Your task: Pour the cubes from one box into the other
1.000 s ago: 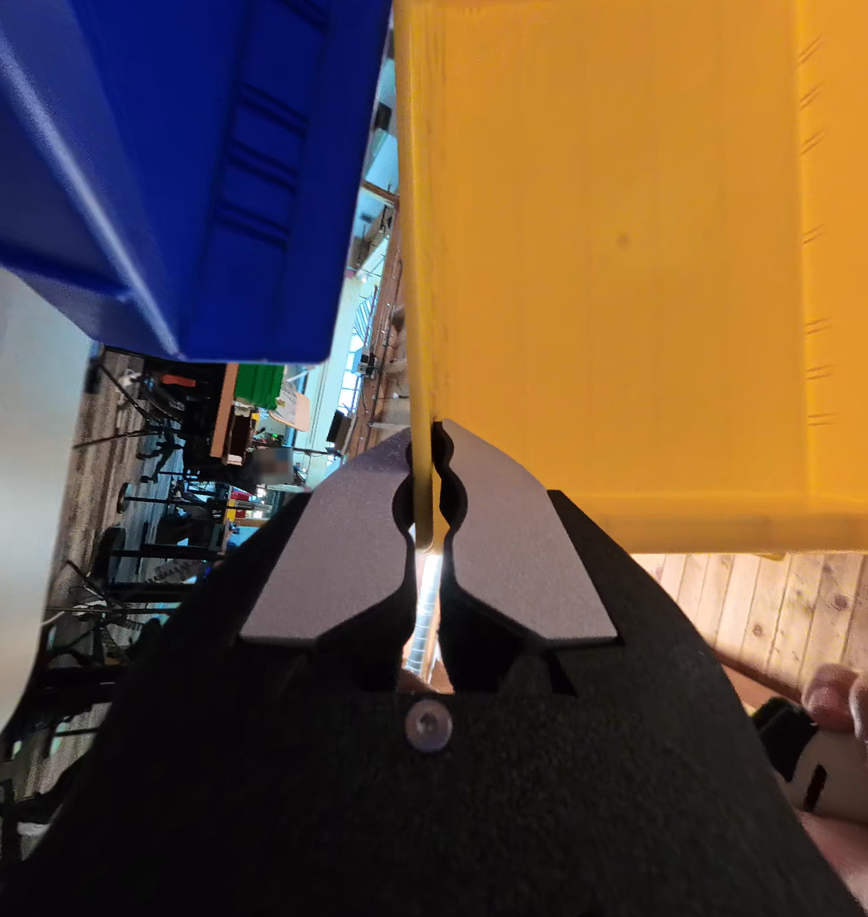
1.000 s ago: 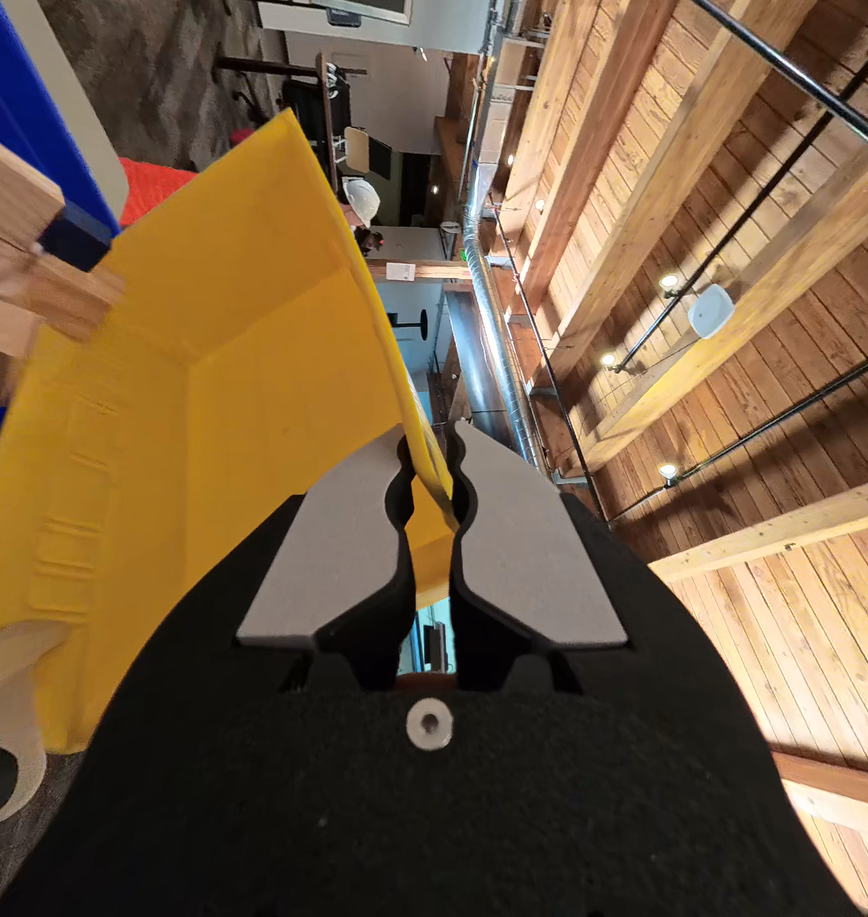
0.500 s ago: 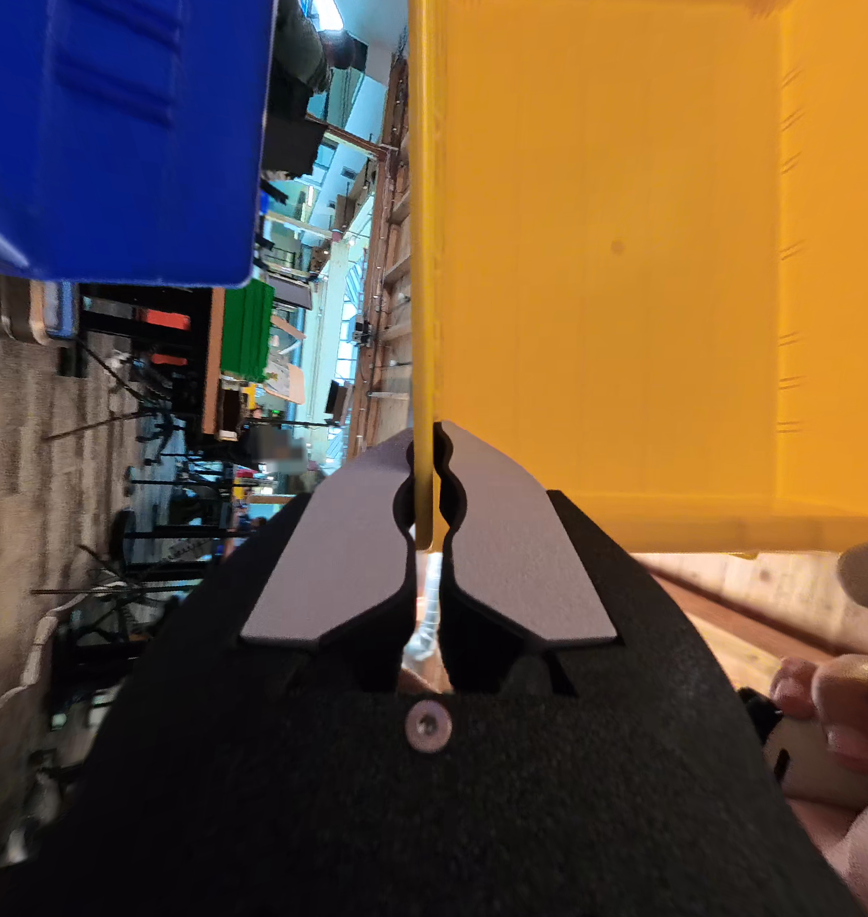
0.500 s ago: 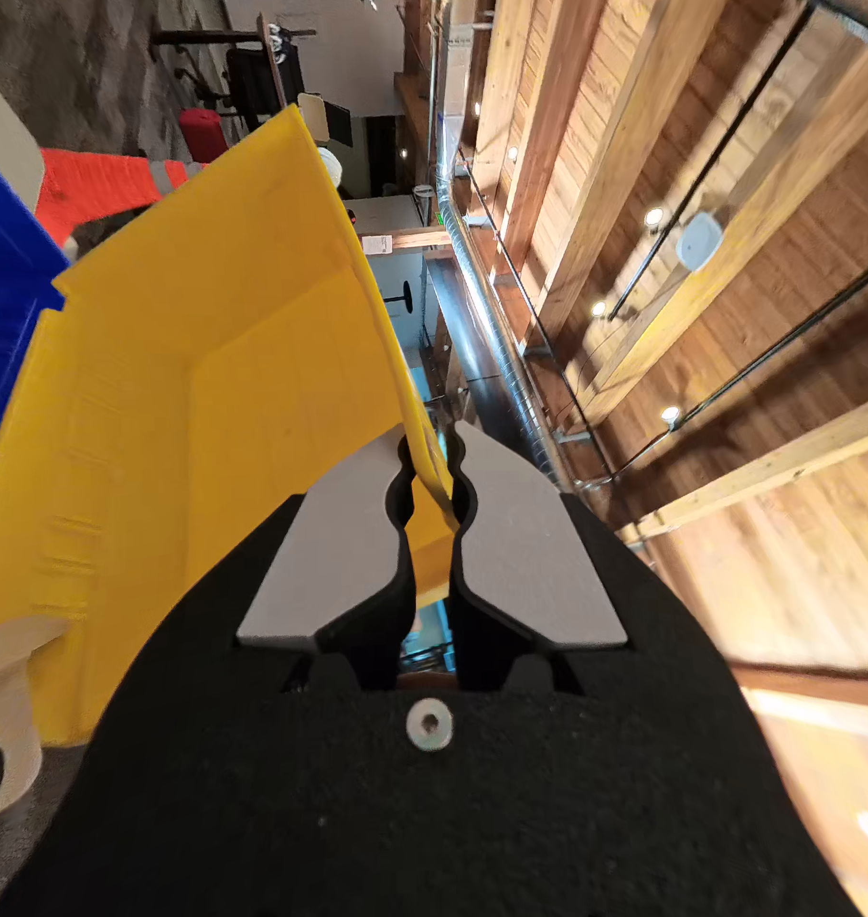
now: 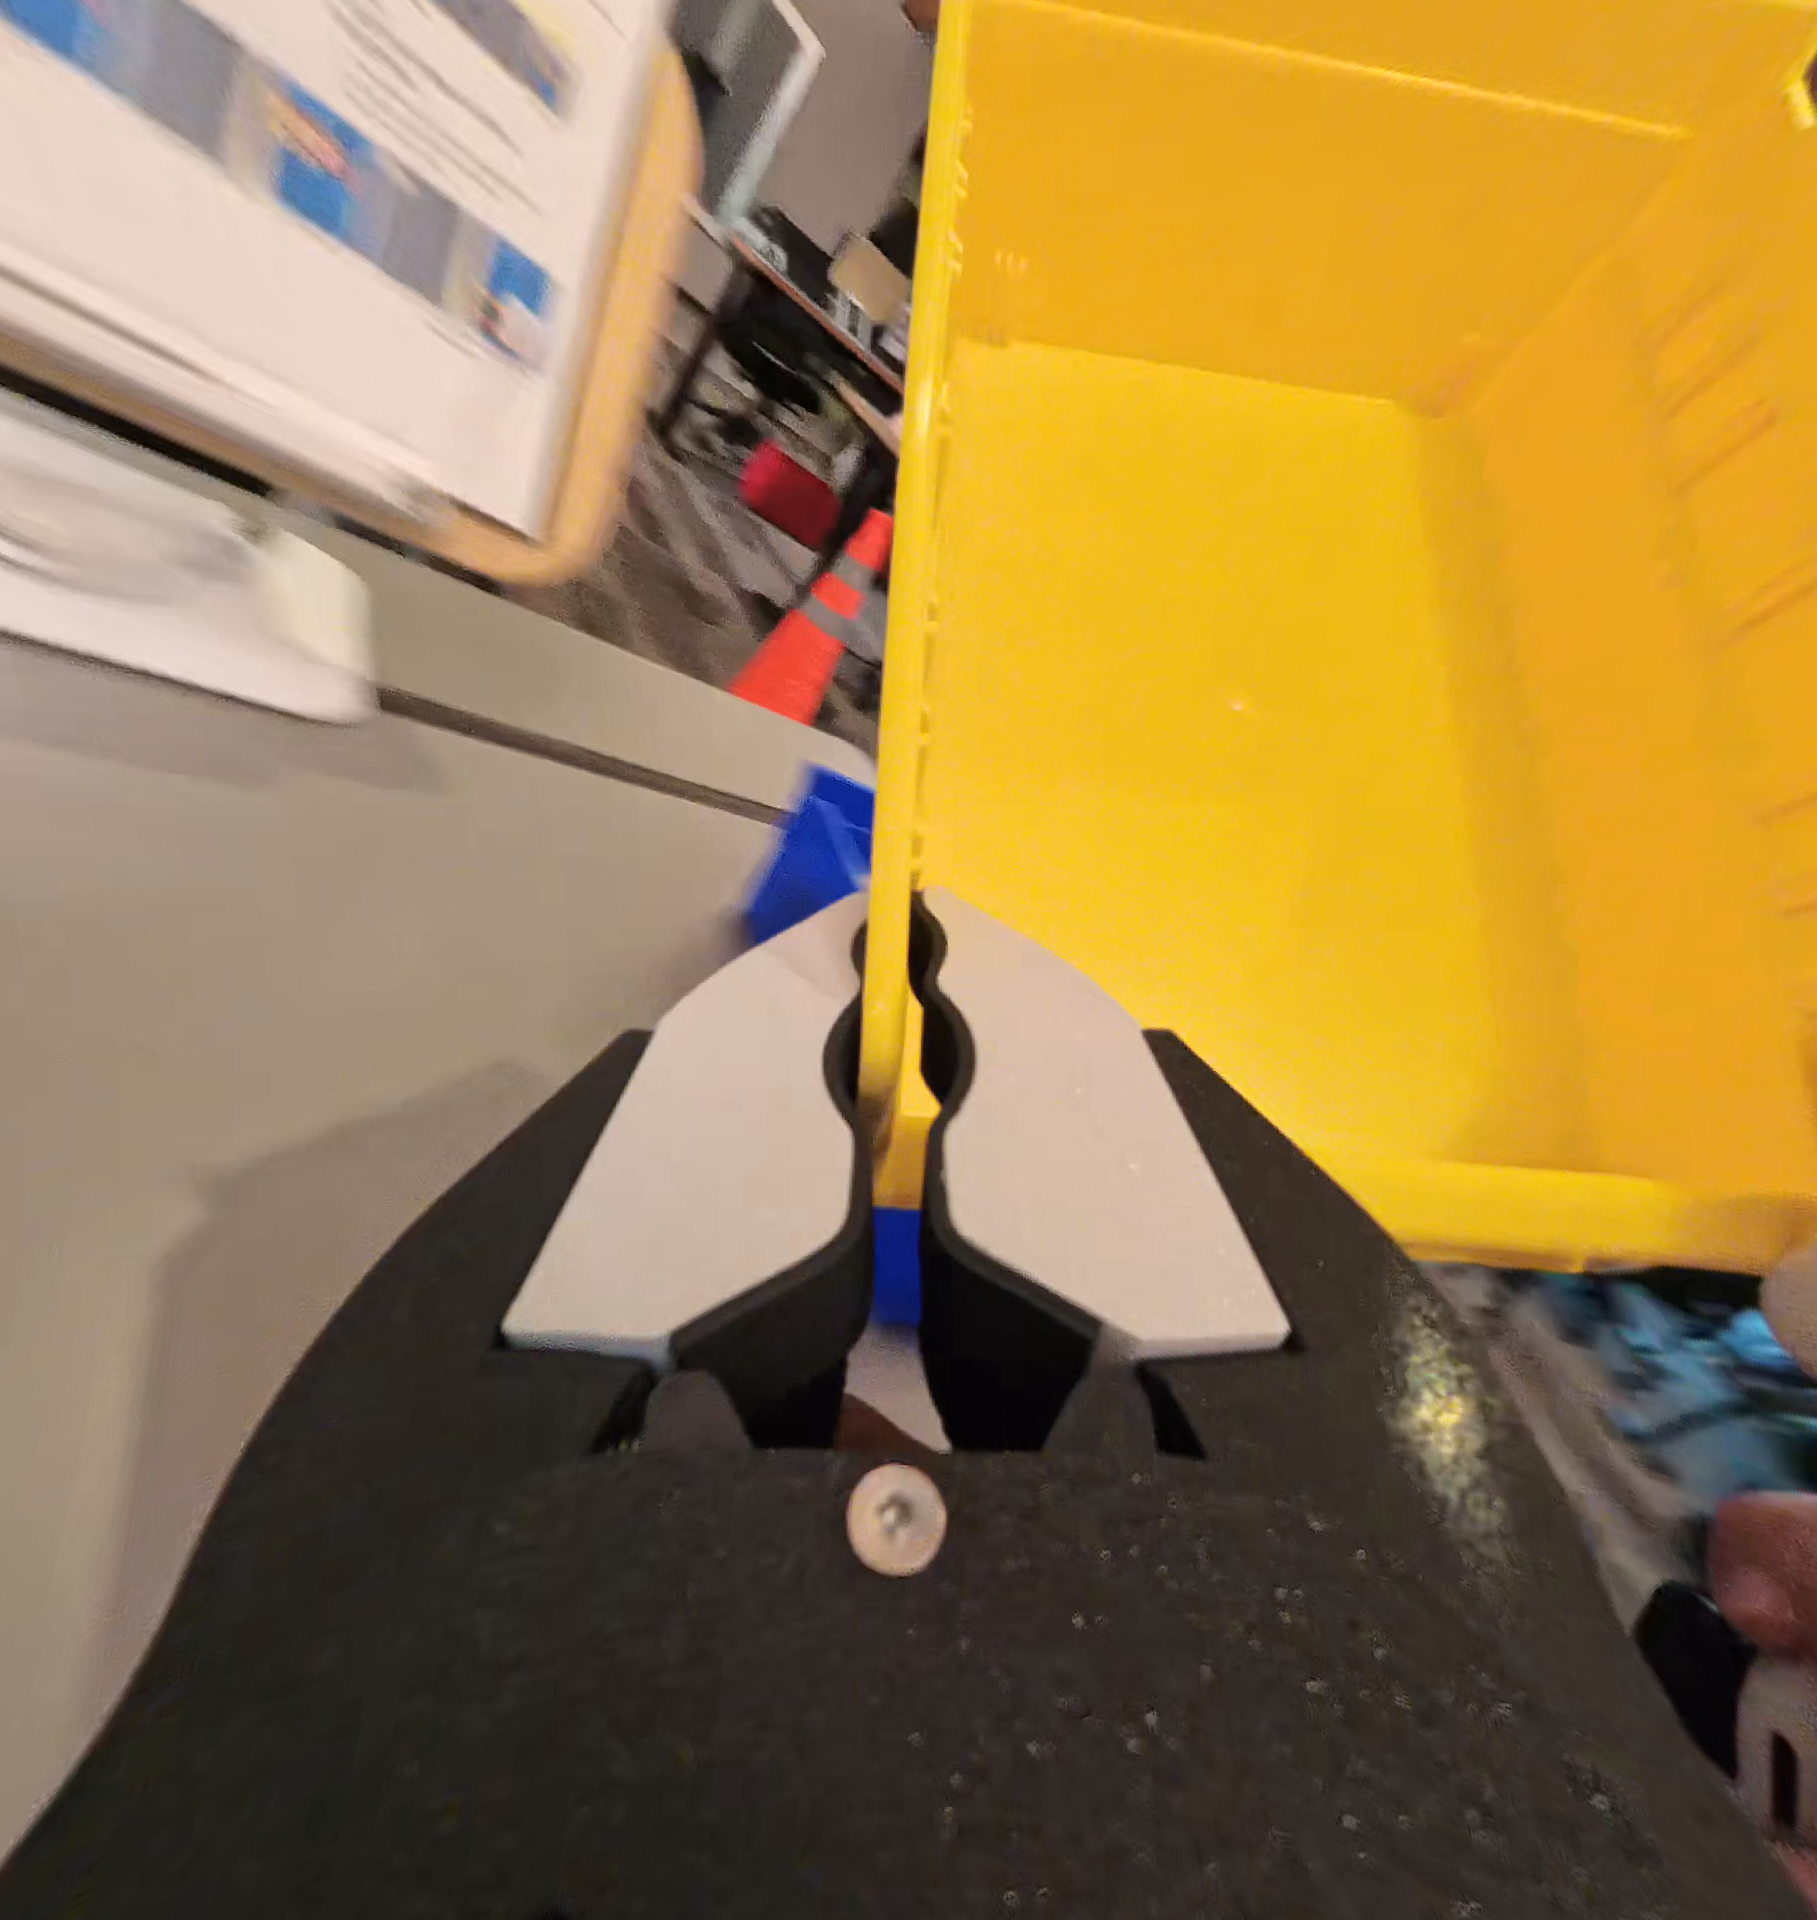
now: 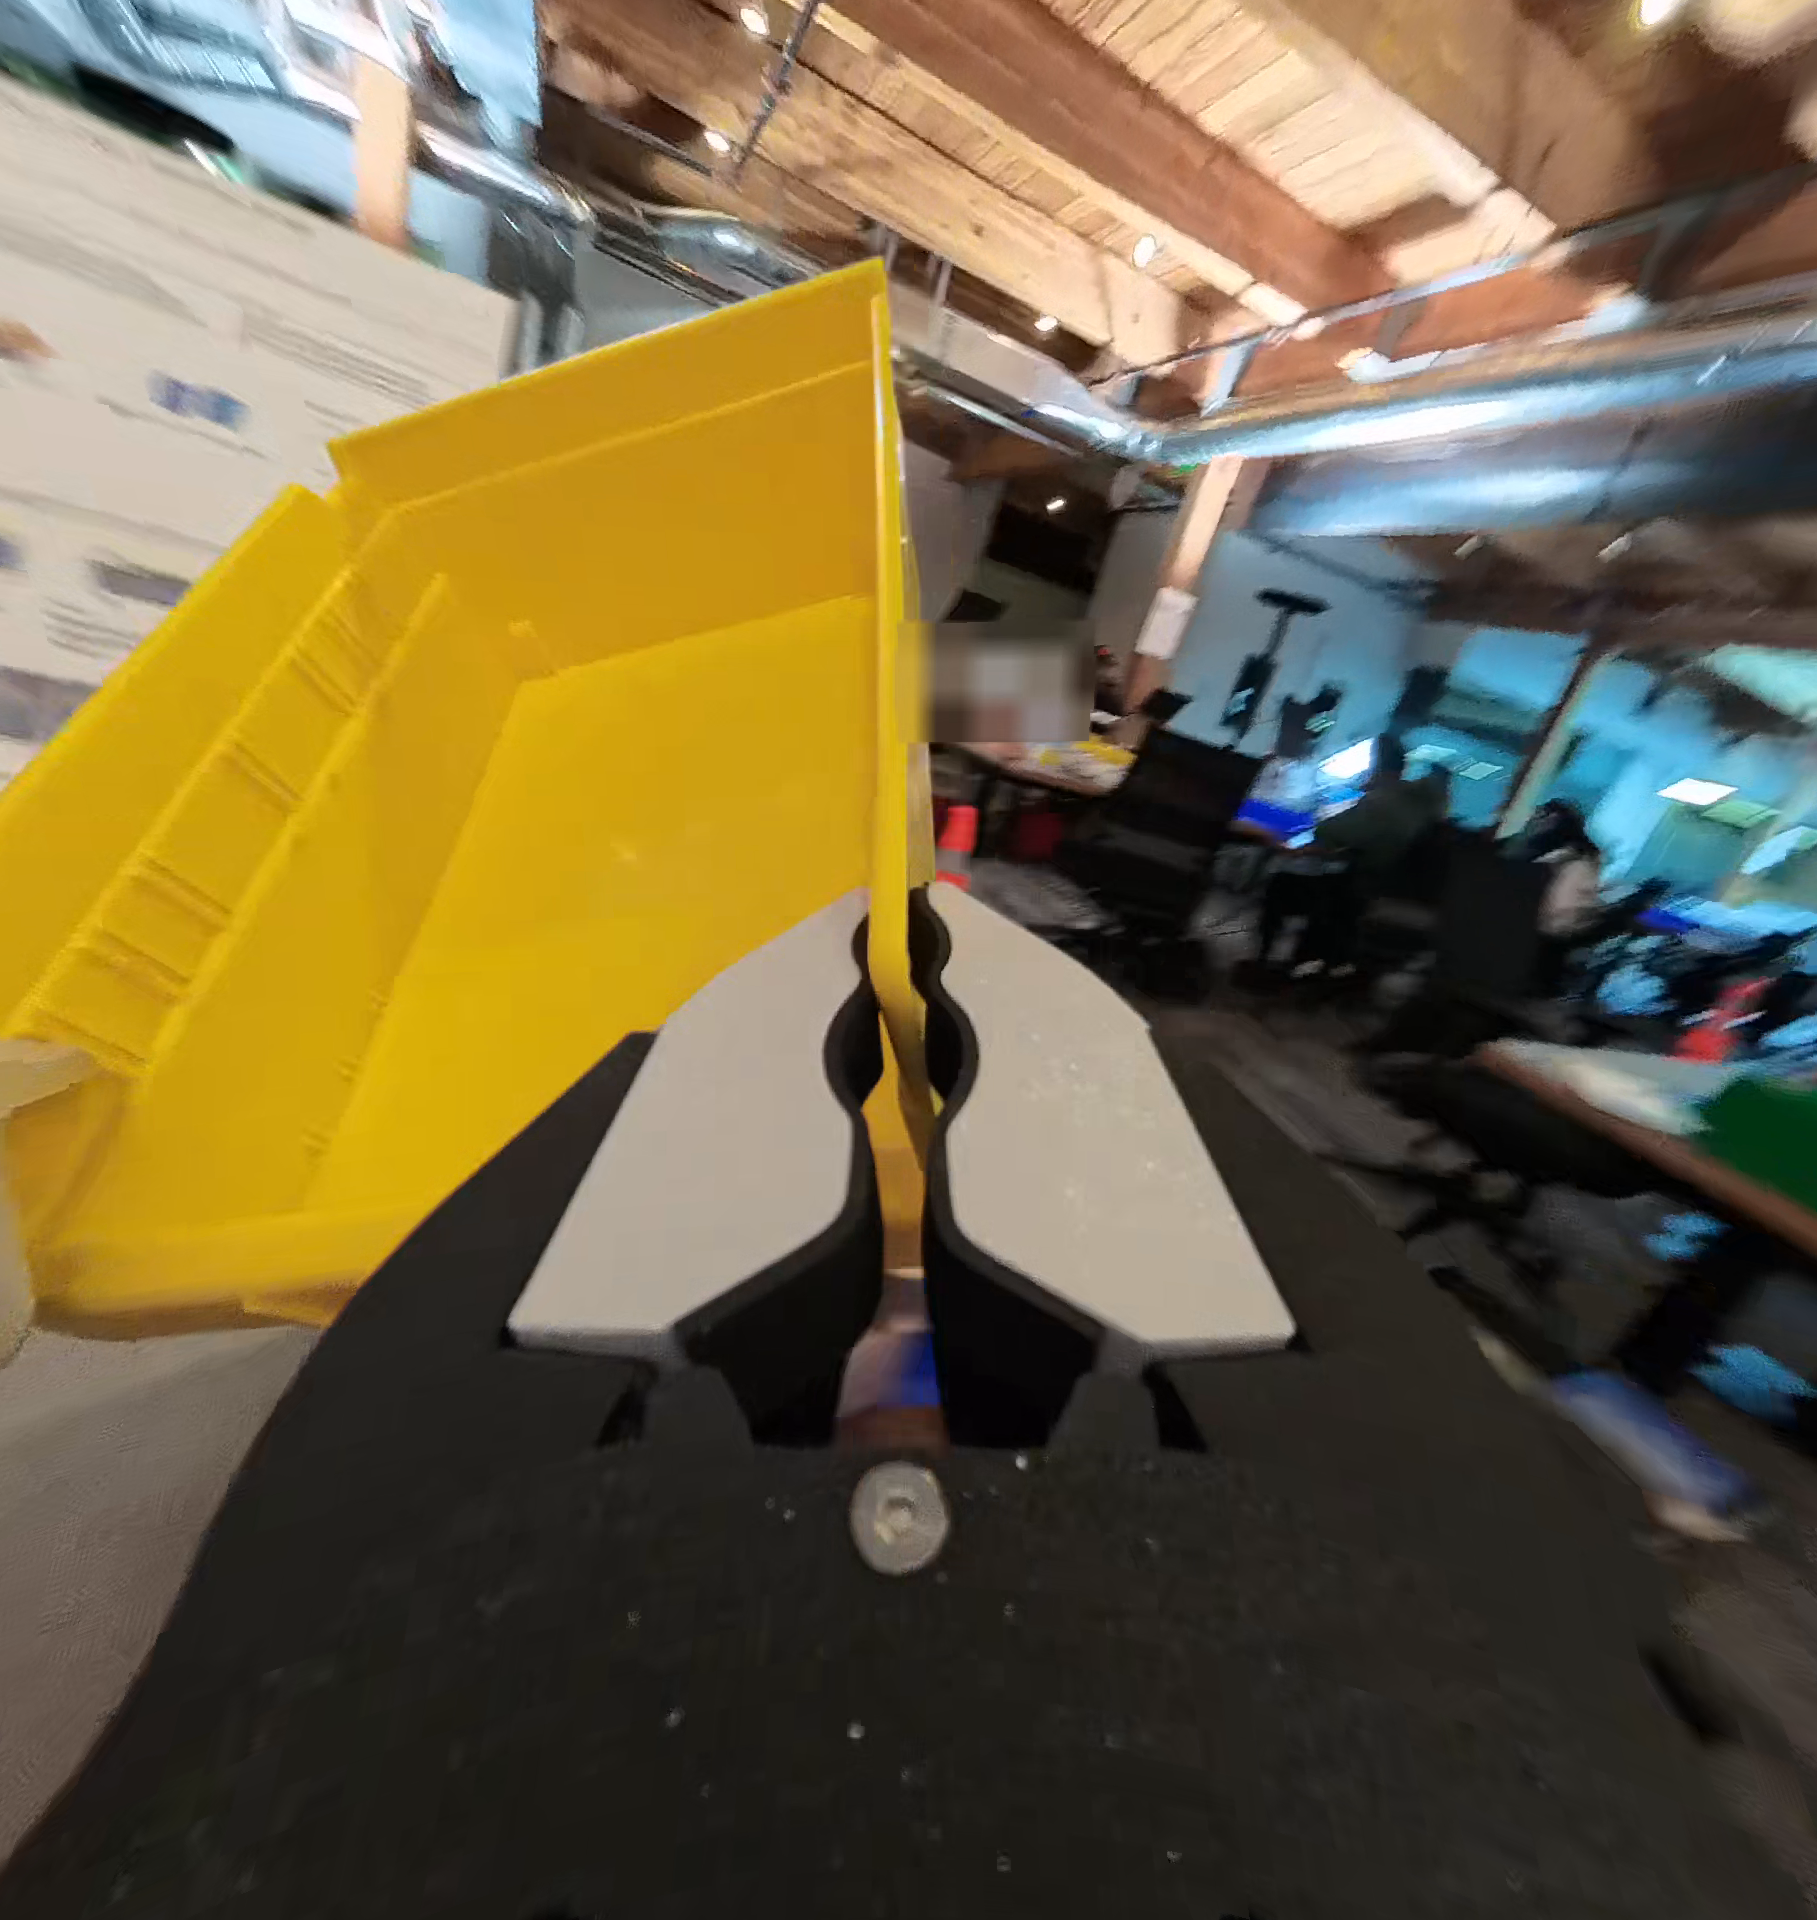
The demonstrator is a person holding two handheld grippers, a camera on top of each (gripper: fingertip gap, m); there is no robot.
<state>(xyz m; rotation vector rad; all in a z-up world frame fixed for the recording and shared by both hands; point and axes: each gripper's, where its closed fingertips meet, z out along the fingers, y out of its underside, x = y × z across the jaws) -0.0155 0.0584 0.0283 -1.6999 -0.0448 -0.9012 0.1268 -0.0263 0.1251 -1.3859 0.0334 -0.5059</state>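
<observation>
Both the left hand-held gripper [image 5: 896, 1029] and right hand-held gripper [image 6: 899, 1029] clamp the yellow box's [image 5: 1247, 727] walls (apparently emptied), so lowering it onto the tabletop [image 5: 260, 935] seems next.

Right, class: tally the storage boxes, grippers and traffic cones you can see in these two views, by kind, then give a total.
Yellow box: 1
Blue box: 1
Grippers: 2, left gripper, right gripper
Orange traffic cones: 1 clear
Total: 5
</observation>
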